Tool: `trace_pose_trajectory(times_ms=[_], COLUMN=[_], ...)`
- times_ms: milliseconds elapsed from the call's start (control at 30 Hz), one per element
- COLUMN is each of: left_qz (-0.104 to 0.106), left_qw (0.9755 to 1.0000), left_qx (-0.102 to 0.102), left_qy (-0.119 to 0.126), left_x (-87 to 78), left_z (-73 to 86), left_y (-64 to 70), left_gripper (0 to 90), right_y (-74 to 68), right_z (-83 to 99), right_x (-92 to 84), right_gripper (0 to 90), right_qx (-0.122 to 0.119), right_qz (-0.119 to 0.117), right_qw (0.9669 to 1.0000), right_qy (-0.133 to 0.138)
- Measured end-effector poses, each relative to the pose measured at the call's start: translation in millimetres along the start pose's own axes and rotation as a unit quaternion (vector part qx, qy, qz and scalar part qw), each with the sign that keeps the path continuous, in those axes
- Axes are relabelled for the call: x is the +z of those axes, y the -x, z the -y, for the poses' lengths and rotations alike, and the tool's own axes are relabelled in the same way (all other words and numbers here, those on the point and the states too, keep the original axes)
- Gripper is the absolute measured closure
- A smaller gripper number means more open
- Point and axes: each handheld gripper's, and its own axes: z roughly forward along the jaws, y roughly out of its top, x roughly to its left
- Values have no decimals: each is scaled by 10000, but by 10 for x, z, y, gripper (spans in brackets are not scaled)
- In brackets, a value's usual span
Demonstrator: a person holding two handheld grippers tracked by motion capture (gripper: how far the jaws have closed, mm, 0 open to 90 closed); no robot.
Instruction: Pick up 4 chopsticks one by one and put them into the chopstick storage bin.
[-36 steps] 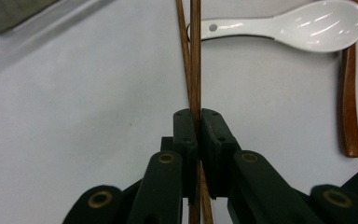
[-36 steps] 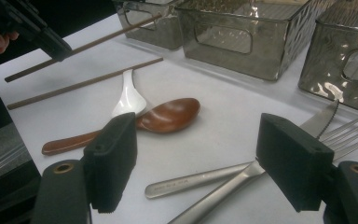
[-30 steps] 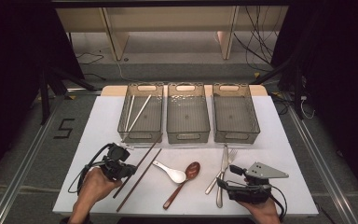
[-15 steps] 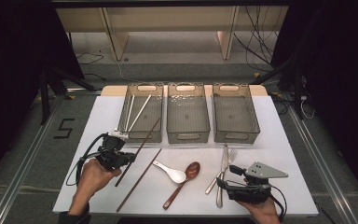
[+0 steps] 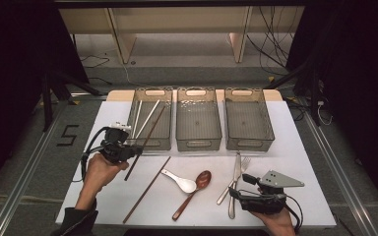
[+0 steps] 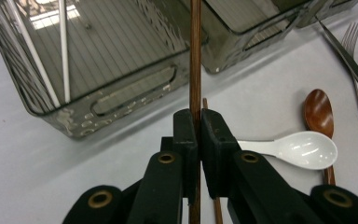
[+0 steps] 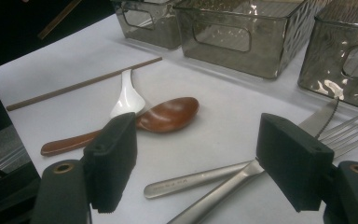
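My left gripper (image 5: 132, 150) (image 6: 199, 125) is shut on a brown chopstick (image 5: 150, 132) (image 6: 195, 56), held off the table. The stick slants toward the left bin (image 5: 169, 129) (image 6: 121, 93), its far end over the bin's near wall. That bin holds white chopsticks (image 5: 139, 118) (image 6: 64, 51). A second brown chopstick (image 5: 147, 189) (image 7: 84, 84) lies on the white table. My right gripper (image 5: 248, 189) (image 7: 204, 161) stands open low over the handles of a knife (image 5: 236, 172) (image 7: 319, 119) and a fork (image 5: 244, 164) (image 7: 352, 133), gripping nothing.
A white spoon (image 5: 179, 181) (image 6: 298, 147) (image 7: 128, 98) and a brown wooden spoon (image 5: 197, 189) (image 6: 318, 109) (image 7: 168, 114) lie mid-table. The middle bin (image 5: 198, 143) and right bin (image 5: 250, 142) stand beside the left one. The table's front edge (image 5: 197, 225) is close to both hands.
My left gripper has risen and moved toward the left bin, carrying the brown chopstick off the table. The right gripper has stayed put.
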Motion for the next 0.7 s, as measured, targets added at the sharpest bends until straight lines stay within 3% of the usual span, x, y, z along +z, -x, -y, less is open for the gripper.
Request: trace_pose_trajectory(times_ms=[367, 700], left_qz=[-98, -294], left_qw=[9994, 9979], left_qx=[-10, 123], left_qy=[326, 569], left_x=[-2, -10], left_z=[-311, -616], left_y=[-128, -179], left_gripper=[847, 847], right_y=[4, 6], right_z=[1, 1], right_x=[-3, -8], right_gripper=[298, 298], right_qx=[-9, 5], right_qz=[-1, -9], right_qw=[10000, 10000], right_qy=[8, 18])
